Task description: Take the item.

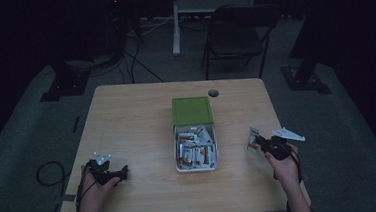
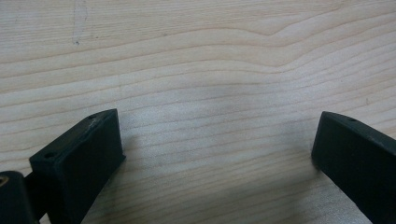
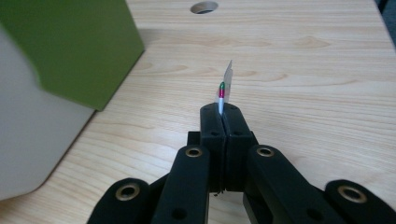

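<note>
Card (image 3: 227, 79) | pinched edge-on in right gripper (image 3: 225, 109), right of box (image 1: 194, 140) | left gripper (image 2: 219, 140) gapes empty | remaining cards still boxed.

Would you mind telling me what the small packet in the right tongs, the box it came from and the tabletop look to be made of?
The packet looks like thin glossy foil or plastic film: seen edge-on in the shut right tongs, it is sliver-thin with printed colour. The box seems matte plastic or card, pale grey with a green lid; hard to say which. The table shows light wood grain, probably a smooth laminate or veneer.
</note>
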{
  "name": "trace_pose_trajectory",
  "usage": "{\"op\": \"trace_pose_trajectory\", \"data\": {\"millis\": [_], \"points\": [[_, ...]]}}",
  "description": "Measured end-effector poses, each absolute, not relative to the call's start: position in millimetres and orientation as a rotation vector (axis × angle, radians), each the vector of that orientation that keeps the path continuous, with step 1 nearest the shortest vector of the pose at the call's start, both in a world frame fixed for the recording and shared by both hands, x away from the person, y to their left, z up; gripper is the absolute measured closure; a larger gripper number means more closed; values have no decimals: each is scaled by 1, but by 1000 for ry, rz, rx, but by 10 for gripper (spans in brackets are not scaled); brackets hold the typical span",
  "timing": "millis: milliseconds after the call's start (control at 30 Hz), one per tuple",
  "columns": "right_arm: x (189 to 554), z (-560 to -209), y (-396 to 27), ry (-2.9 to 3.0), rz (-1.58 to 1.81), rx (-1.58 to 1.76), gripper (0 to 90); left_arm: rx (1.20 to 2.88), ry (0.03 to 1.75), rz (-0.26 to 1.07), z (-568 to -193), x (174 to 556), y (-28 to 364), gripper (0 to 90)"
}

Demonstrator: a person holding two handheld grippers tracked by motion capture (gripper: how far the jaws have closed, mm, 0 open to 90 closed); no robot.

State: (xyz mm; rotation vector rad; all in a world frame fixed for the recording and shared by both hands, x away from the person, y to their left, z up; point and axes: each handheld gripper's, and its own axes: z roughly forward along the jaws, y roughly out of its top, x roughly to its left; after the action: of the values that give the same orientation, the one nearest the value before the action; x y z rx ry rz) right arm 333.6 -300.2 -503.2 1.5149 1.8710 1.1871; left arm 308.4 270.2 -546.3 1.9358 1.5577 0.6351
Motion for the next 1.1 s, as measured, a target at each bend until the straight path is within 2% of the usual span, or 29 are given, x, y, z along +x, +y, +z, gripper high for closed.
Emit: {"op": "trace_pose_trajectory", "data": {"millis": [167, 367, 700, 833, 1000, 1100], "points": [[334, -506, -309, 1848, 1155, 1540, 881, 1936, 1558, 636, -546, 308, 270, 23], [335, -514, -323, 1833, 1119, 1592, 813, 1936, 1558, 635, -546, 308, 270, 23], [339, -530, -343, 1809, 1044, 1689, 800, 1935, 1558, 635, -546, 308, 270, 23], [339, -535, -347, 1797, 1022, 1731, 729, 1936, 1558, 635, -546, 308, 270, 23], [339, -538, -354, 1770, 1027, 1730, 568, 1935, 1558, 635, -546, 308, 270, 23], [339, -538, -356, 1782, 1024, 1702, 505, 1935, 1558, 635, -546, 308, 270, 23]]}}
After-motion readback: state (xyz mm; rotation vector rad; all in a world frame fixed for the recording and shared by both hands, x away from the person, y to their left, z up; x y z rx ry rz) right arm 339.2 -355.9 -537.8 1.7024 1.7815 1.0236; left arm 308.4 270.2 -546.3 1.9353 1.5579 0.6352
